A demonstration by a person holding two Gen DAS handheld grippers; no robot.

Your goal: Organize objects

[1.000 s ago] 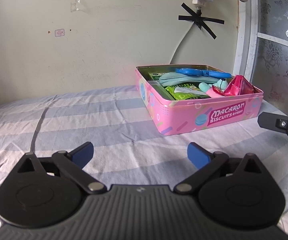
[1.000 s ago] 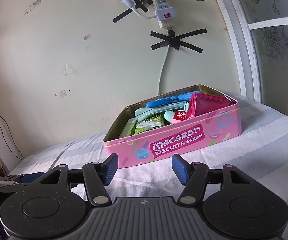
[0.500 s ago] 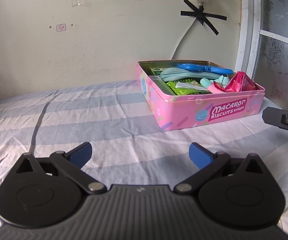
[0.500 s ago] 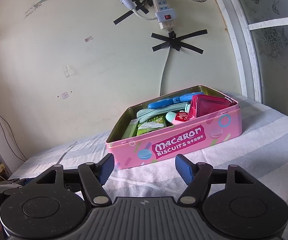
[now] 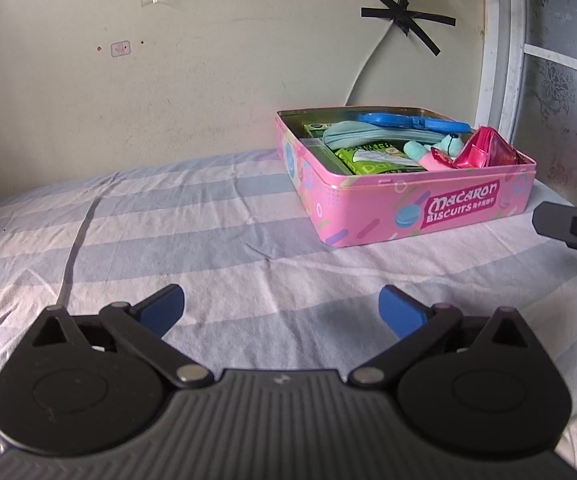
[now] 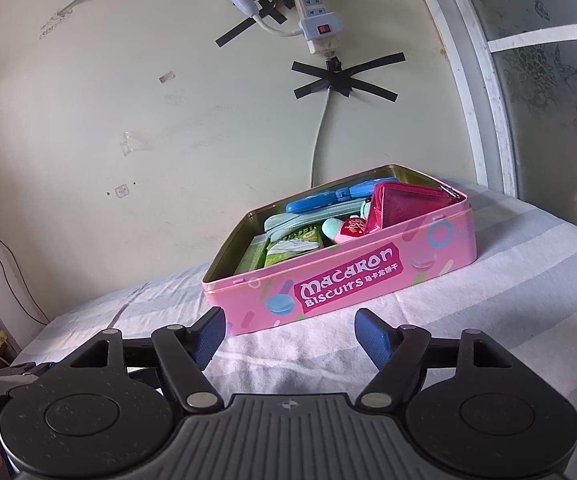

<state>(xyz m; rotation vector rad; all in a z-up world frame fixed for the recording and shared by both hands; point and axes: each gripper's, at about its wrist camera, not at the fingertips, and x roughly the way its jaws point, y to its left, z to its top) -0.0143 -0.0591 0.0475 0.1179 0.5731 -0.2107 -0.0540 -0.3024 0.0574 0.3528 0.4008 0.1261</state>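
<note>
Nearest the lens in each wrist view sits that hand's own claw: the left claw (image 5: 281, 309) stands wide with nothing between its blue pads, and the right claw (image 6: 287, 330), whose jaws have just been opening, is wide and empty too. Beyond them, at mid-frame right, the pink biscuit tin (image 6: 340, 280) rests on the striped bed sheet (image 5: 168, 208), lidless and already packed with a blue case (image 5: 412, 122), a teal pouch (image 5: 368, 134), green packets (image 5: 368, 162) and a red wallet (image 6: 404, 208). No loose item shows on the sheet, so the sorting looks nearly finished; the next move probably calls for finding a lid or simply withdrawing. Farther back, a cream wall carries a taped cable (image 6: 320, 132) and power strip (image 6: 316, 20), with a frosted window (image 6: 548, 80) at upper right.
</note>
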